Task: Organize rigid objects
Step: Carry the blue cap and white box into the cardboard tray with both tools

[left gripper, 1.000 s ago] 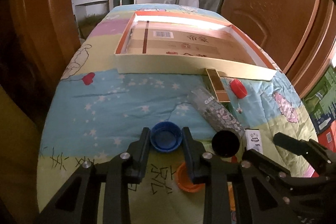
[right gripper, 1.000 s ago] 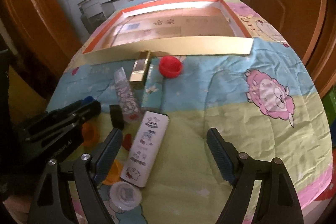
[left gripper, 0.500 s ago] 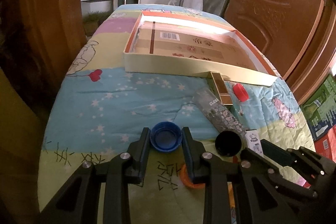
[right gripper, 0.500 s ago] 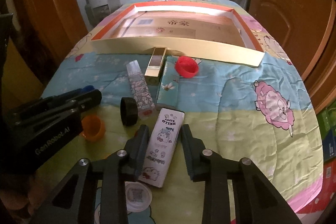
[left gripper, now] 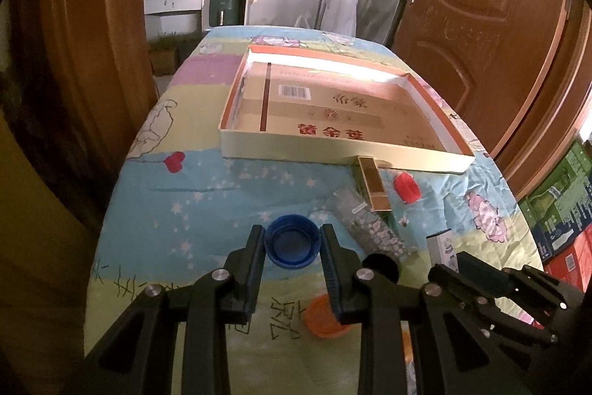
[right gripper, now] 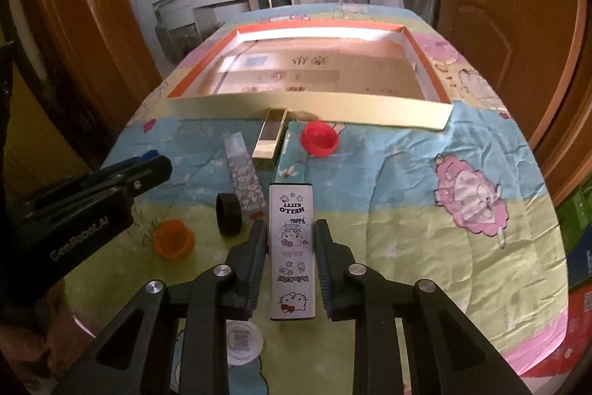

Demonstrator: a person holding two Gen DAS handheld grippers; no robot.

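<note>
My left gripper (left gripper: 292,230) is shut on a blue bottle cap (left gripper: 292,247), its hollow side facing up. The jaws of my right gripper (right gripper: 290,224) are closing on a white Hello Kitty box (right gripper: 292,269), and both pads touch its long sides. A shallow cardboard tray (left gripper: 296,145) with an orange rim lies further back on the quilt, also seen as the tray (right gripper: 314,106) in the right wrist view. The left gripper body (right gripper: 92,195) shows at the left of the right wrist view.
On the quilt lie a gold box (right gripper: 270,136), a teal box (right gripper: 294,161), a red cap (right gripper: 319,137), a floral tube (right gripper: 244,178), a black cap (right gripper: 228,214), an orange cap (right gripper: 174,237) and a white lid (right gripper: 242,341). Wooden doors flank the table.
My right gripper went from wide open to closed around the Hello Kitty box, which now lies straight between the fingers. The left gripper kept its hold on the blue cap.
</note>
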